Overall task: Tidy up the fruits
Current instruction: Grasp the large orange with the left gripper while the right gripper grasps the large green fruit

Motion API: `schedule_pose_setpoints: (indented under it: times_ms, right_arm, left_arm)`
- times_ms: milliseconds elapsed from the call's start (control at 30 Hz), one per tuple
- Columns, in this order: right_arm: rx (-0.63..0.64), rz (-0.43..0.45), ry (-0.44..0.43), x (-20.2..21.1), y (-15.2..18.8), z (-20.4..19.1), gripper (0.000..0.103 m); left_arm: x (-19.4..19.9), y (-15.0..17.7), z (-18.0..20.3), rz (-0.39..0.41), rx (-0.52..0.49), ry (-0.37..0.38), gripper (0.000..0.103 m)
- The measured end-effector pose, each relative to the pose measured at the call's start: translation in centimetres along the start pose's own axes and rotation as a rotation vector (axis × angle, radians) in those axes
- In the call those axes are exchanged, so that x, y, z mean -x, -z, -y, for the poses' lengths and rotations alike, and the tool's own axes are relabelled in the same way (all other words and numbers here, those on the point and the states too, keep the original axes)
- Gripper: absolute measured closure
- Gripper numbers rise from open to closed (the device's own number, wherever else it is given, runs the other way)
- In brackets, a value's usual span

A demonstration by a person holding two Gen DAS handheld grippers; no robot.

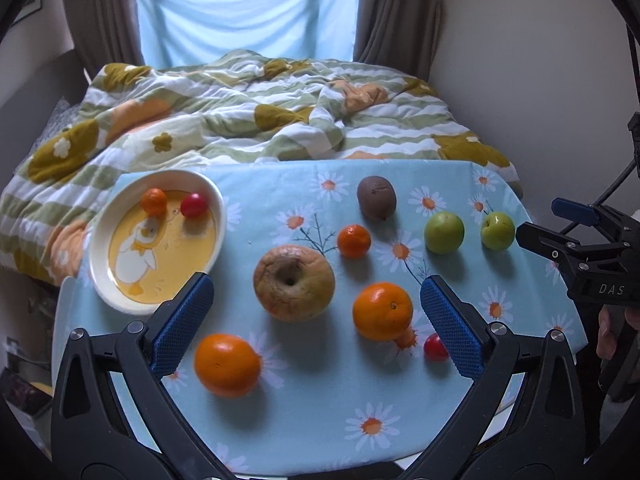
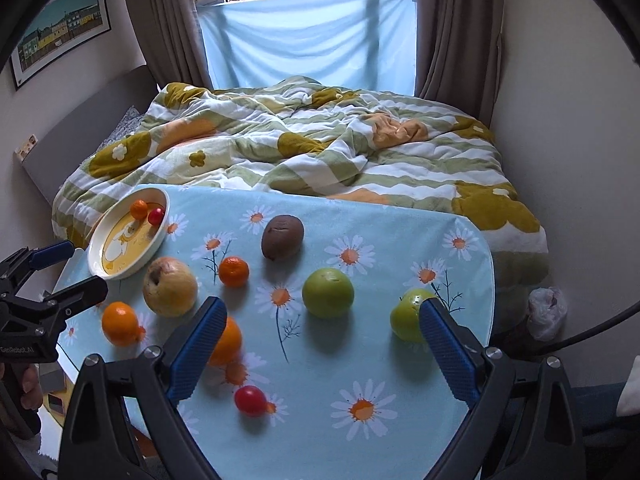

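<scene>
A white plate (image 1: 100,240) with a duck picture sits at the table's far left and holds a small orange (image 1: 154,201) and a red cherry tomato (image 1: 193,205). Loose on the cloth lie a yellowish apple (image 1: 294,282), two large oranges (image 1: 226,365) (image 1: 382,311), a small mandarin (image 1: 353,241), a brown fruit (image 1: 376,197), two green fruits (image 1: 444,233) (image 1: 497,230) and a red tomato (image 1: 435,347). My left gripper (image 1: 316,320) is open and empty above the near edge. My right gripper (image 2: 322,344) is open and empty; it also shows in the left wrist view (image 1: 560,224).
The table (image 2: 400,432) has a light blue daisy cloth. A bed with a striped floral quilt (image 2: 320,140) lies right behind it, under a curtained window. A crumpled white bag (image 2: 546,312) lies on the floor at the right. The plate also shows in the right wrist view (image 2: 96,256).
</scene>
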State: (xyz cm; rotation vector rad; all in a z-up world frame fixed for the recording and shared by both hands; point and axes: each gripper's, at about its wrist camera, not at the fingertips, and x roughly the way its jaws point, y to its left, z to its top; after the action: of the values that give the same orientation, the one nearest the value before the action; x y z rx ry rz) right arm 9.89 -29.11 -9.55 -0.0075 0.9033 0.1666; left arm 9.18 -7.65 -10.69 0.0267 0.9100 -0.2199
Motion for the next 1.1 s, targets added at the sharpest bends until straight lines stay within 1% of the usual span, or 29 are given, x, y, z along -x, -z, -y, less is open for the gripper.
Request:
schedule_pose_setpoints:
  times_ms: [233,400,533,700,767,833,900,933,1033,1100]
  right_arm:
    - [0.042,0.004,-0.026,-2.9,1.0,2.5,0.007]
    - [0.094,0.01,-0.058,-4.6,1.5,2.6,0.007]
    - [0.149,-0.003,-0.072,-6.4,1.7,2.1,0.01]
    - [0.188,-0.02,-0.092,-8.2,1.5,1.6,0.016]
    - [0.192,-0.028,-0.105,-8.9,1.4,1.4,0.016]
    - [0.202,-0.034,-0.113,-9.5,1.3,1.2,0.016]
    - [0.215,-0.039,-0.116,-9.9,1.2,1.0,0.017]
    - [0.22,-0.043,-0.117,-10.1,1.2,0.9,0.019]
    - [0.224,-0.061,-0.122,-10.8,1.2,0.9,0.025]
    - [0.225,-0.07,-0.125,-11.2,1.2,0.8,0.027]
  left_arm:
    - [-3.4,2.7,2.8,-0.044,0.017,0.001,0.0]
    - [-5.8,4.0,4.3,-0.082,0.025,0.016,0.001]
    - [-7.5,4.6,5.3,-0.104,0.019,0.028,0.011]
    - [-9.1,4.9,6.0,-0.117,0.012,0.024,0.015]
    - [-9.6,5.0,6.0,-0.128,0.016,0.025,0.024]
    - [-10.2,5.0,5.9,-0.142,0.02,0.028,0.025]
    - [-10.5,5.2,5.9,-0.148,0.018,0.023,0.03]
    - [-10.6,5.2,5.8,-0.147,0.015,0.012,0.036]
    - [-10.7,5.0,5.4,-0.146,0.033,0.031,0.036]
    - [-10.7,5.0,5.4,-0.148,0.028,0.03,0.036]
